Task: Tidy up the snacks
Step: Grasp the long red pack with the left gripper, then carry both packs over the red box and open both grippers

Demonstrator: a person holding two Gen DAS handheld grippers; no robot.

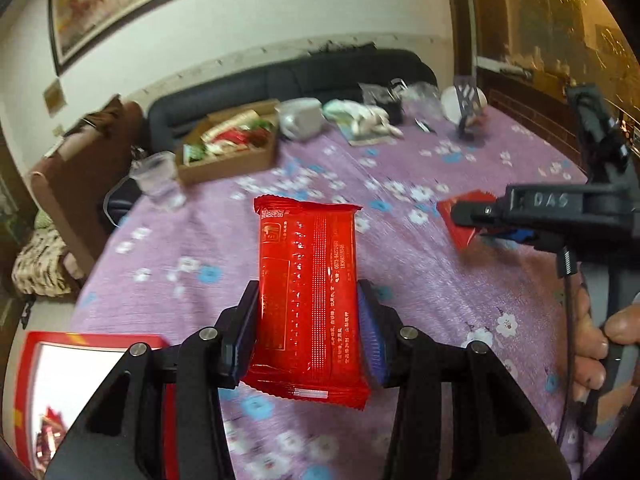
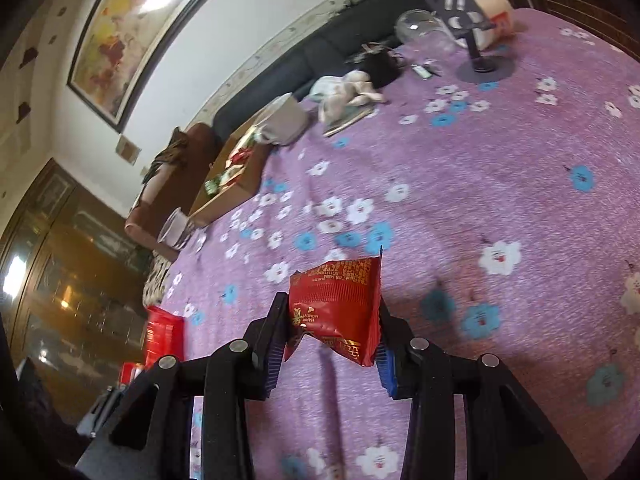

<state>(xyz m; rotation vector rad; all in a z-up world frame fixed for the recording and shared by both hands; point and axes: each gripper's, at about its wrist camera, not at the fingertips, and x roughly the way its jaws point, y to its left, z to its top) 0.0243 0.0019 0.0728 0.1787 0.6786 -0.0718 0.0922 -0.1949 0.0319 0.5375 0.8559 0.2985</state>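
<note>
Both hands loaded. Left gripper (image 1: 308, 320): jaws clamped on the sides of a long flat red foil snack packet (image 1: 307, 280), held clear above the desk. Right gripper (image 2: 332, 332): jaws closed on a smaller, crumpled red snack pouch with gold print (image 2: 340, 312), also lifted off the cloth.

Landmark: open brown cardboard box (image 1: 228, 148) already holding mixed red, white and green snack packs, at the far left of the desk. Judged the destination, though I cannot be sure; a red-rimmed box with a pale interior (image 1: 92, 360) lies near the desk's close-left edge and also holds some red wrappers.

Progress, judged: partway. Some snacks boxed, two in transit, neither deposited.

Room: the purple flowered tablecloth (image 2: 480, 184) between the grippers and the cardboard box is bare. A clear plastic cup (image 1: 158, 176) stands just beside the box's near-left corner, close to the desk's edge; clutter sits right of the box.
</note>
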